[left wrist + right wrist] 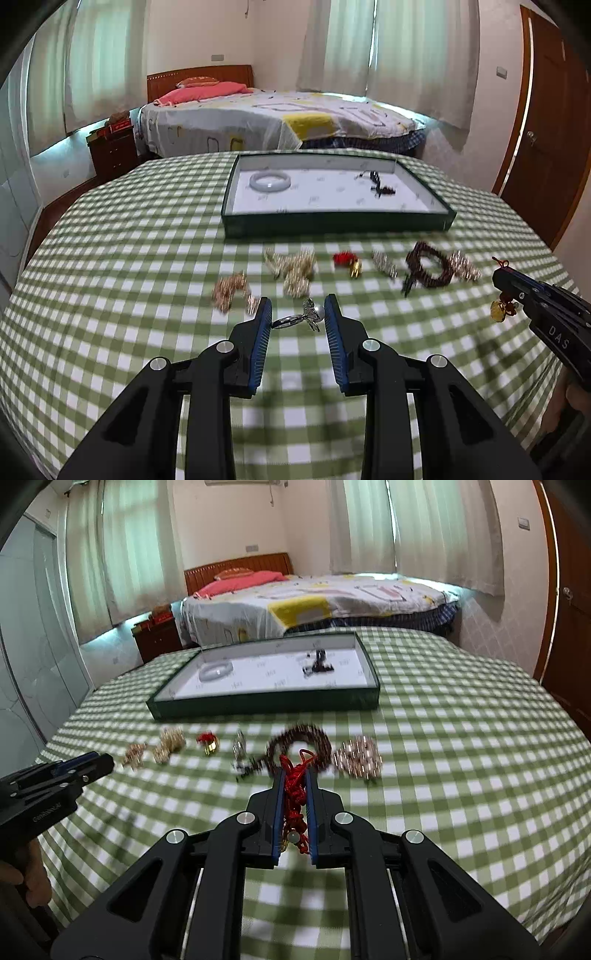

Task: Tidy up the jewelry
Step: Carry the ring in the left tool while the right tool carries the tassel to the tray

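Our left gripper (pixel 298 308) has its jaws spread wide w/ a silver ring (pixel 295 318) between the blue pads, the ring's band end right at the left pad, and we can't tell if it's lifted off the green checked tablecloth (pixel 110 295) or just resting there. Right gripper (pixel 295 775) is clamped tight on a red knotted cord charm (pixel 293 794); from the left cam an amber pendant (pixel 499 311) hangs under its fingers, right gripper (pixel 496 275) over the right side of the table.

Rest of the stuff sits in a loose row btw the grippers and the tray (pixel 332 223): rose gold chain pile (pixel 231 290), pale gold chain pile (pixel 295 269), small red and gold charm (pixel 347 263), a sparkly clip (pixel 384 264), dark bead bracelet (pixel 430 267) and a glittery piece (pixel 463 266) just beside it. It's all blurry, so details are iffy.

The tray is dark green w/ a white liner, sitting further back on the table. In it: a pale jade bangle (pixel 269 181) on the left, a dark beaded piece (pixel 378 184) toward the right, well apart. Bed (pixel 280 118) behind the table.
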The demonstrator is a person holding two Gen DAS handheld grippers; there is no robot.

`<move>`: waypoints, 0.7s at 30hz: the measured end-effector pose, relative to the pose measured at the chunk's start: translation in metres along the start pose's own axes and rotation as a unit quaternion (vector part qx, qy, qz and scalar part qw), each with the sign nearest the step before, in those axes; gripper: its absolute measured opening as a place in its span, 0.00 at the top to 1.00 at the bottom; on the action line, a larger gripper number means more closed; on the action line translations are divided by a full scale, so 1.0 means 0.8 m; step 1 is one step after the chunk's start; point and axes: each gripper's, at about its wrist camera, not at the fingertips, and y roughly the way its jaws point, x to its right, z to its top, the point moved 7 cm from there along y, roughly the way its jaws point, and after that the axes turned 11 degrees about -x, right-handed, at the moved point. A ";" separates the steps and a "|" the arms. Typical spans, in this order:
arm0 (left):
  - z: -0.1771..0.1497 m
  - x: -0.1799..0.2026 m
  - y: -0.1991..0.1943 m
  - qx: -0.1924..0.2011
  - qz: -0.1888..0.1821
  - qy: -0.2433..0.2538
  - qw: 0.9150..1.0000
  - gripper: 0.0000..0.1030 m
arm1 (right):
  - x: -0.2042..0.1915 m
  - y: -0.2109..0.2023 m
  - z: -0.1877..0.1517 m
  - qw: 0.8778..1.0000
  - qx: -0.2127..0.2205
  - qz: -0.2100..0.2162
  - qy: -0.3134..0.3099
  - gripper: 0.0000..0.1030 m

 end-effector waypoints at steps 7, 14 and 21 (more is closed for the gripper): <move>0.063 0.004 -0.013 0.042 -0.007 0.002 0.999 0.71 | -0.015 -0.011 0.063 0.999 0.042 0.012 -0.012 0.89; 0.136 0.006 -0.013 0.088 -0.005 0.004 0.996 0.71 | -0.024 -0.009 0.137 0.996 0.083 0.014 -0.029 0.89; 0.202 0.010 0.028 0.094 -0.007 -0.004 0.996 0.71 | -0.014 0.031 0.202 0.995 0.094 0.012 -0.034 0.89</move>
